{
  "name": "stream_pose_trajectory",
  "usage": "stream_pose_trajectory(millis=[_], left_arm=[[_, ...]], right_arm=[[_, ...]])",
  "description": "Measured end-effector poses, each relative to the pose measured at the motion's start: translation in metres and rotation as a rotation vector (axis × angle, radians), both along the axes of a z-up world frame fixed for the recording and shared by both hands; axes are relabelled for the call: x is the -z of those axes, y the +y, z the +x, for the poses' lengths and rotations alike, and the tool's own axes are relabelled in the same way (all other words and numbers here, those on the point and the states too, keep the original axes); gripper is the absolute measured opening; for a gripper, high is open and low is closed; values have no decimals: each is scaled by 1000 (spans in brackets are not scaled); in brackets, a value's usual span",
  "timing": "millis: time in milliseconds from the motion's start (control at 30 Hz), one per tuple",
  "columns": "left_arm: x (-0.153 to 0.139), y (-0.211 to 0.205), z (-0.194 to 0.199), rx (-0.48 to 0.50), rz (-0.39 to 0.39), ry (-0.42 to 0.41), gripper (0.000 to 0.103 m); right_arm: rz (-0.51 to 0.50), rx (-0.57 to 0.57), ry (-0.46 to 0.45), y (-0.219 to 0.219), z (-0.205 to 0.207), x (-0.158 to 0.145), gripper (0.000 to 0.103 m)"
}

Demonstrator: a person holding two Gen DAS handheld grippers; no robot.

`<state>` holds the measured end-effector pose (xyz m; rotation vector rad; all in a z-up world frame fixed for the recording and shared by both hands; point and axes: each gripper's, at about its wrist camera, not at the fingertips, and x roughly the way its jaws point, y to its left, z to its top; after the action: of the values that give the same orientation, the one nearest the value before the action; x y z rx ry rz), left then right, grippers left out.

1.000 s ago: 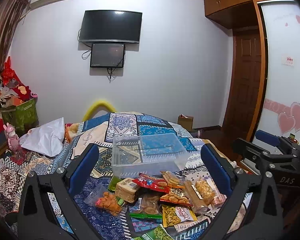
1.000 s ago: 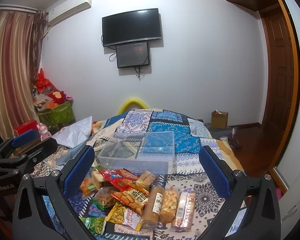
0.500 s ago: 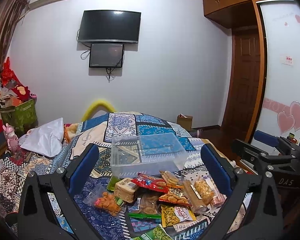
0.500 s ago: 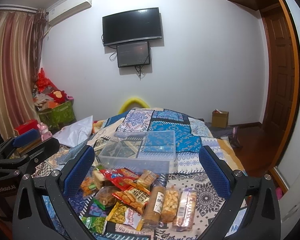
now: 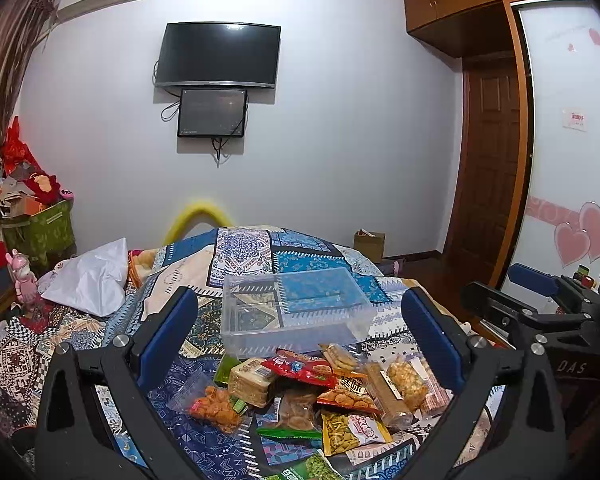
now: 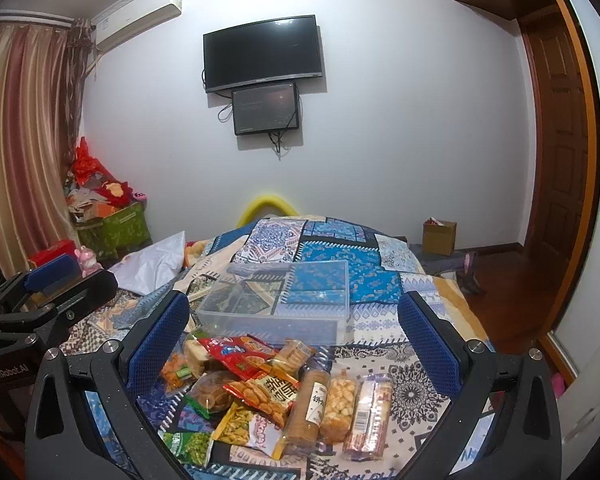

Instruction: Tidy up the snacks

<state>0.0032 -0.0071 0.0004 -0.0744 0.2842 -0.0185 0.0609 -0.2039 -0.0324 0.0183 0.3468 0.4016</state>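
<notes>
A pile of snack packets (image 5: 316, 392) lies on the patterned bedspread, also seen in the right wrist view (image 6: 268, 392). Behind it stands an empty clear plastic box (image 5: 292, 308), also in the right wrist view (image 6: 284, 304). My left gripper (image 5: 300, 336) is open and empty, held above the near side of the pile. My right gripper (image 6: 296, 336) is open and empty, also above the pile's near side. Each gripper shows at the edge of the other's view: the right one (image 5: 540, 304) and the left one (image 6: 52, 288).
A white pillow (image 5: 88, 280) lies at the bed's left. A green bin with red items (image 5: 36, 228) stands by the left wall. A cardboard box (image 6: 439, 236) sits on the wooden floor by the door (image 6: 556, 152). A TV (image 5: 218, 54) hangs on the far wall.
Both grippers have barely shifted; the snacks and the box lie as before.
</notes>
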Motion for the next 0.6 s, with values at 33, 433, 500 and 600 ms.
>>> stream_pose_trajectory(millis=[33, 433, 500, 600], left_arm=[[0, 0, 0, 0, 0, 0, 103], [-1, 0, 1, -3, 0, 2, 103], [0, -1, 1, -4, 1, 4, 103], [1, 0, 3, -6, -1, 8, 103]], right_arm=[[-1, 0, 0, 0, 0, 0, 103], [2, -5, -3, 0, -1, -2, 103], [1, -5, -4, 0, -1, -2, 103], [0, -7, -1, 0, 0, -2, 103]])
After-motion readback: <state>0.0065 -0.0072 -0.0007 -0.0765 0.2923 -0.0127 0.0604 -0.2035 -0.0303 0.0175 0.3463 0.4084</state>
